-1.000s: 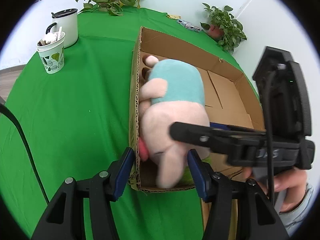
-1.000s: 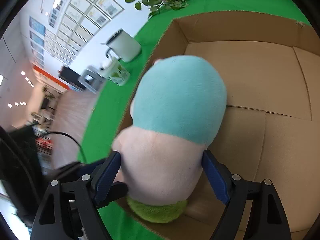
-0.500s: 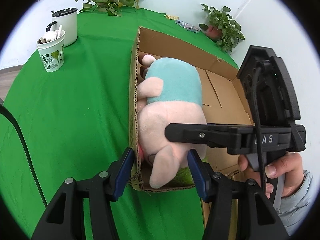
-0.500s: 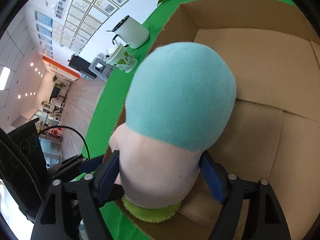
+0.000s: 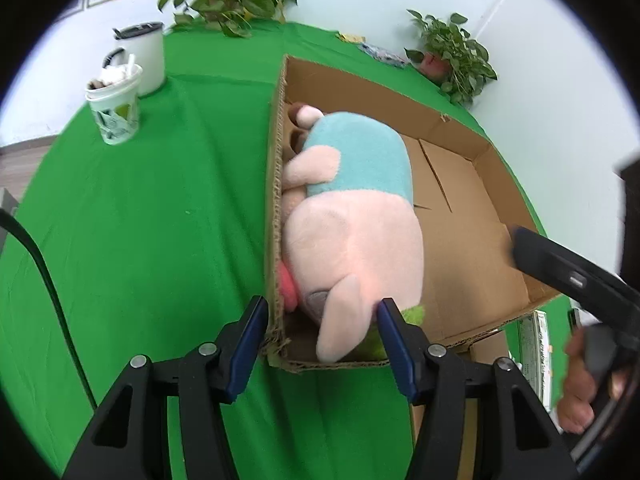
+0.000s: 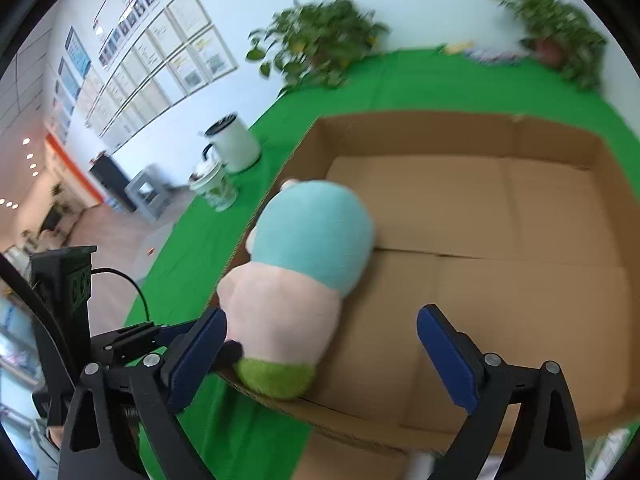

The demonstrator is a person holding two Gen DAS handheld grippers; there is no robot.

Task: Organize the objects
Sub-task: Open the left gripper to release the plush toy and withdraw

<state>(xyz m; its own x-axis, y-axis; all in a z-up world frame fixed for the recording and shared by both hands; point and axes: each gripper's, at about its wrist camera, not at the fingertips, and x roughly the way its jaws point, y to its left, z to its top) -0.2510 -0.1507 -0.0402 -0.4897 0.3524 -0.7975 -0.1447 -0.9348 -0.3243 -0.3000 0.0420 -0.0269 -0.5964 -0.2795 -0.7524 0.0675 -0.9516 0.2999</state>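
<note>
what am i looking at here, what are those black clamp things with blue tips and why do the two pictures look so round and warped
No robot here: a person holds a handheld two-finger gripper in each hand. Each gripper has a fisheye camera looking along its fingers, hence the round, warped pictures. One picture is from the left gripper, the other from the right gripper.

A green cloth covers the table. On it stands an open cardboard box with a plush pig in a teal top lying inside against one wall. Outside the box are a patterned paper cup, a white mug and potted plants.

The right gripper's jaws have just been opening; they stand wide and clear of the pig. The left gripper's jaws sit at the box's corner, either side of its wall and the pig's head, seemingly pressing on neither.
</note>
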